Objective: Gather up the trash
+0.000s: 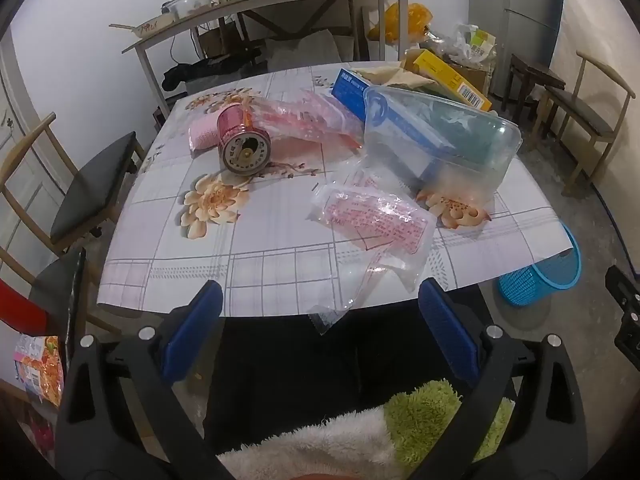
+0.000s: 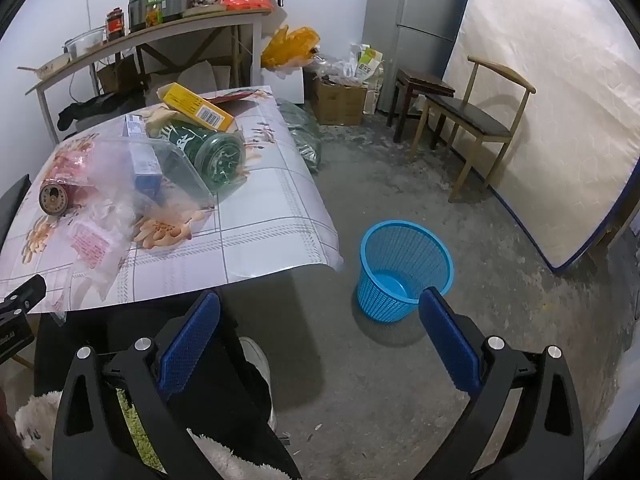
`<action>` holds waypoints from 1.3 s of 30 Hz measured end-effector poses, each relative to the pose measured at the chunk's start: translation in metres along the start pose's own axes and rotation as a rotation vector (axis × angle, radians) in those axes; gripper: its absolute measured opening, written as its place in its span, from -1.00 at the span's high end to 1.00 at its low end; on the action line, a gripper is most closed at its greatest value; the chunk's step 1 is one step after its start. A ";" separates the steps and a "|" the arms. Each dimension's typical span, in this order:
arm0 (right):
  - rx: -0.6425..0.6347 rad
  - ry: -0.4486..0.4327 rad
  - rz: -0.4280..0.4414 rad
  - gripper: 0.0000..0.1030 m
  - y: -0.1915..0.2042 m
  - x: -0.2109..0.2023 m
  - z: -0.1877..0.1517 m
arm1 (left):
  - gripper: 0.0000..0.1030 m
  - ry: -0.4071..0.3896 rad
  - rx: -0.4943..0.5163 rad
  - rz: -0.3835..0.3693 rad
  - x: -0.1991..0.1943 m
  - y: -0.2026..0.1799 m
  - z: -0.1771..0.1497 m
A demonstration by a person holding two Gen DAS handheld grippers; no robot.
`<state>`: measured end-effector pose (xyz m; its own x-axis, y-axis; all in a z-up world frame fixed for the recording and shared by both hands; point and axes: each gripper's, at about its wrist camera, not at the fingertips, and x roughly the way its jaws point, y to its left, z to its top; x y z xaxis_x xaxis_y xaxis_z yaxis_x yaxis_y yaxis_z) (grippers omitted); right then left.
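The clear plastic wrapper (image 1: 372, 236) printed in pink lies nearest the left gripper (image 1: 320, 320), its tail hanging over the desk (image 1: 260, 256) edge just ahead of the wide-open, empty jaws. A sound pick would probably close on that overhanging tail, not the flat body. Beyond the wrapper lie a red can (image 1: 242, 144) and a clear tub (image 1: 440, 140). The right gripper (image 2: 320, 328), jaws equally spread and empty, hangs above the floor near the blue basket (image 2: 404, 268), which stands beside the desk.

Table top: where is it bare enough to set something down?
Bare cloth lies along the table's near edge, between the red can and the plastic wrapper. The far right is crowded: clear container, blue box, yellow box.
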<state>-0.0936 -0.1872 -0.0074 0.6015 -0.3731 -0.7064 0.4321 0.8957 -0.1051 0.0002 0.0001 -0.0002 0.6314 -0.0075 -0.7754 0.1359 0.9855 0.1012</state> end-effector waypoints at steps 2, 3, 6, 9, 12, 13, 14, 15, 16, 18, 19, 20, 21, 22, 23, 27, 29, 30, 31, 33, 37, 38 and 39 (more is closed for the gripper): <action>0.000 0.002 0.000 -0.88 0.000 0.000 0.000 | -0.83 -0.005 0.004 0.000 -0.001 -0.001 0.000; 0.000 0.002 0.001 -0.88 0.000 0.000 0.000 | -0.83 -0.007 0.006 -0.002 -0.001 -0.001 0.000; 0.000 0.000 -0.002 -0.88 0.001 0.000 0.000 | -0.83 -0.016 0.011 -0.004 -0.003 -0.002 0.000; 0.001 0.000 -0.002 -0.88 0.001 0.001 0.000 | -0.83 0.000 -0.006 -0.001 0.000 0.000 0.000; 0.000 -0.001 -0.002 -0.88 0.001 0.001 -0.001 | -0.83 0.000 -0.004 0.000 0.000 0.000 -0.001; 0.000 -0.001 -0.002 -0.88 0.001 0.001 -0.001 | -0.83 0.000 -0.003 0.001 0.000 -0.001 -0.001; 0.000 -0.002 -0.002 -0.88 0.001 0.000 -0.001 | -0.83 0.000 -0.007 -0.003 0.000 0.000 0.000; 0.000 -0.002 -0.002 -0.88 0.001 0.000 -0.001 | -0.83 0.000 -0.007 -0.003 0.000 0.000 0.000; 0.000 -0.002 -0.003 -0.88 0.002 0.000 -0.001 | -0.83 0.000 -0.007 -0.003 0.000 0.000 0.000; 0.000 -0.003 -0.003 -0.88 0.001 0.000 -0.001 | -0.83 0.001 -0.008 -0.003 0.000 0.001 0.000; 0.000 -0.003 -0.003 -0.88 0.003 -0.001 -0.001 | -0.83 0.001 -0.007 -0.002 0.000 0.000 0.000; 0.000 -0.002 -0.004 -0.88 0.004 -0.001 -0.001 | -0.83 0.001 -0.007 -0.002 0.000 0.000 0.000; 0.000 -0.001 -0.004 -0.88 0.003 -0.001 -0.001 | -0.83 0.002 -0.008 -0.002 0.000 0.001 0.000; 0.001 -0.001 -0.004 -0.88 0.003 -0.001 -0.001 | -0.83 0.001 -0.007 -0.002 -0.001 0.000 0.000; -0.001 -0.003 -0.004 -0.88 0.003 -0.001 -0.001 | -0.83 0.001 -0.007 -0.002 -0.001 0.000 0.000; -0.001 -0.005 -0.004 -0.88 0.003 -0.001 0.000 | -0.83 0.001 -0.007 -0.001 -0.001 -0.002 -0.002; 0.000 -0.007 -0.004 -0.88 0.003 -0.002 -0.001 | -0.83 0.001 -0.007 -0.001 -0.001 -0.002 -0.002; -0.001 -0.007 -0.004 -0.88 0.004 -0.001 -0.001 | -0.83 0.002 -0.007 -0.002 -0.001 -0.002 -0.002; -0.001 -0.008 -0.004 -0.88 0.004 -0.001 -0.001 | -0.83 0.002 -0.006 -0.001 -0.001 -0.002 -0.002; -0.005 -0.008 -0.003 -0.88 0.005 -0.003 0.001 | -0.83 0.002 -0.007 -0.001 -0.001 -0.001 -0.002; -0.006 -0.008 -0.002 -0.88 0.005 -0.004 0.001 | -0.83 0.001 -0.007 -0.001 0.002 -0.003 -0.003; -0.006 -0.009 -0.003 -0.88 0.005 -0.004 0.001 | -0.83 0.002 -0.007 -0.002 0.002 -0.003 -0.003; -0.006 -0.009 -0.004 -0.88 0.005 -0.004 0.001 | -0.83 0.002 -0.007 -0.002 0.002 -0.003 -0.003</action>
<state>-0.0928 -0.1815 -0.0047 0.6058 -0.3786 -0.6998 0.4304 0.8956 -0.1120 -0.0014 -0.0024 -0.0040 0.6296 -0.0087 -0.7769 0.1315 0.9867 0.0956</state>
